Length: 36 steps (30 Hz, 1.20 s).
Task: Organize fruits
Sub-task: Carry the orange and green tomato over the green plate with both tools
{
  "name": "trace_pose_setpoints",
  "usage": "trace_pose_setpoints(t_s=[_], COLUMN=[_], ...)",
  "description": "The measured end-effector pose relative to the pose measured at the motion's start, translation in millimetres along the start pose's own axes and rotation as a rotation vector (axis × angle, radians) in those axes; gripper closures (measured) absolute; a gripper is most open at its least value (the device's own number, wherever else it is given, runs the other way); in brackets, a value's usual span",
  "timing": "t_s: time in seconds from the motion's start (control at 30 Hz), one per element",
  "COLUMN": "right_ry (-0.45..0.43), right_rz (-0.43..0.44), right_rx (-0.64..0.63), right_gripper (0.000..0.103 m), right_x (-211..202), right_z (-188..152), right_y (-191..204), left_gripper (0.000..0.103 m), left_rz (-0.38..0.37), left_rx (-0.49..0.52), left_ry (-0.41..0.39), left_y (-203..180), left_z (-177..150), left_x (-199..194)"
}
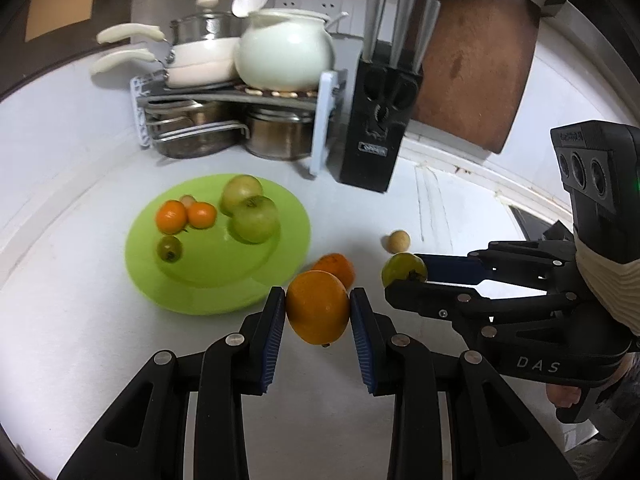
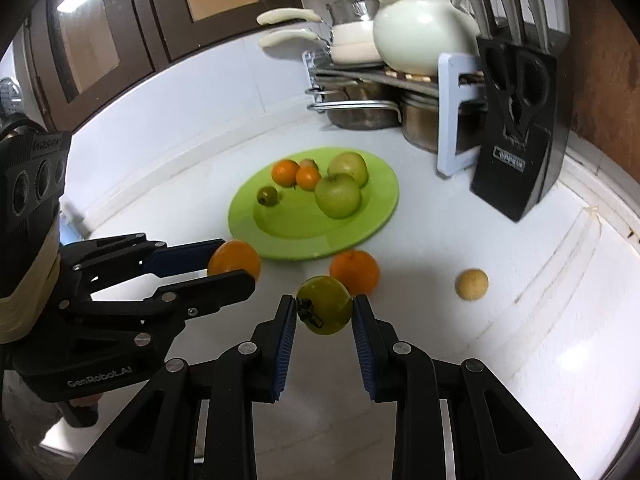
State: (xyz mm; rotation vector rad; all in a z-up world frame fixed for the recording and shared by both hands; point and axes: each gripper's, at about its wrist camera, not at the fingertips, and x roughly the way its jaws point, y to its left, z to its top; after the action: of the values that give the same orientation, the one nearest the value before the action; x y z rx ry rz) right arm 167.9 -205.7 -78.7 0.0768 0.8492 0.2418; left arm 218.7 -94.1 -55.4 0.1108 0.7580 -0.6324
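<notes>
We hold a round orange citrus fruit [image 1: 318,307] in our left gripper [image 1: 318,312], its blue ribbed pads [image 1: 274,332] pressed against both sides of the fruit. It sits clear of the white countertop [image 1: 80,320], just off the near rim of the round lime-green plastic plate [image 1: 200,292]. Our right gripper [image 2: 325,314] is closed on a small round green tomato [image 2: 325,304] with a dark dried stem, which faces its left pad [image 2: 285,340]. This fruit also sits short of the plate's near rim, beside the one in the left gripper.

On the plate lie two pale green apples [image 1: 256,219] touching each other on the far right part, two small orange tangerines [image 1: 171,217] side by side on the far left part, and a second small green tomato [image 1: 169,248] nearer the plate's middle. A small reddish fruit shows behind the tangerines; we cannot tell what it is.

Off the plate, a second orange citrus fruit [image 2: 354,272] rests on the countertop just beside the near right rim. A small round tan fruit [image 2: 472,284] lies farther right of the plate, well apart from it.

Beyond the plate stand a grey pot rack [image 1: 240,96] with steel pots [image 1: 276,136] below and a white ceramic pot [image 1: 286,50] on top, and right of that a black knife block [image 1: 378,120].
</notes>
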Motion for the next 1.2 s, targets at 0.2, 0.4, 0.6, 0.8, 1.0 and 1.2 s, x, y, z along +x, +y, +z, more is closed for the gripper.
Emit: trace_pose_setpoints(t_s=[0.2, 0.4, 0.6, 0.8, 1.0, 1.2], right_ry=[-0.035, -0.054, -0.062, -0.058, -0.056, -0.046], right_rz=[0.008, 0.016, 0.025, 0.03, 0.025, 0.024], right_rx=[-0.017, -0.032, -0.044, -0.058, -0.071, -0.077], right_gripper=[0.073, 0.073, 0.073, 0.073, 0.073, 0.073], right_x=[-0.3, 7.0, 17.0, 30.6, 46.2, 61.0], right_z=[15.4, 30.0, 44.8, 59.5, 76.9, 90.4], right_y=[12.2, 24.0, 37.0, 45.9, 52.2, 54.8], left_gripper=[0.07, 0.07, 0.07, 0.07, 0.07, 0.07], left_rz=[0.034, 0.069, 0.088, 0.115, 0.12, 0.125], left_rx=[-0.003, -0.001, -0.006, -0.006, -0.022, -0.033], left_ry=[-0.041, -0.072, -0.08, -0.073, -0.071, -0.067], left_y=[12.9, 29.0, 50.4, 73.2, 94.6, 111.0], left_z=[8.5, 16.2, 22.5, 27.7, 35.0, 42.9], left_x=[-13.6, -21.9, -23.1, -16.7, -10.6, -2.5])
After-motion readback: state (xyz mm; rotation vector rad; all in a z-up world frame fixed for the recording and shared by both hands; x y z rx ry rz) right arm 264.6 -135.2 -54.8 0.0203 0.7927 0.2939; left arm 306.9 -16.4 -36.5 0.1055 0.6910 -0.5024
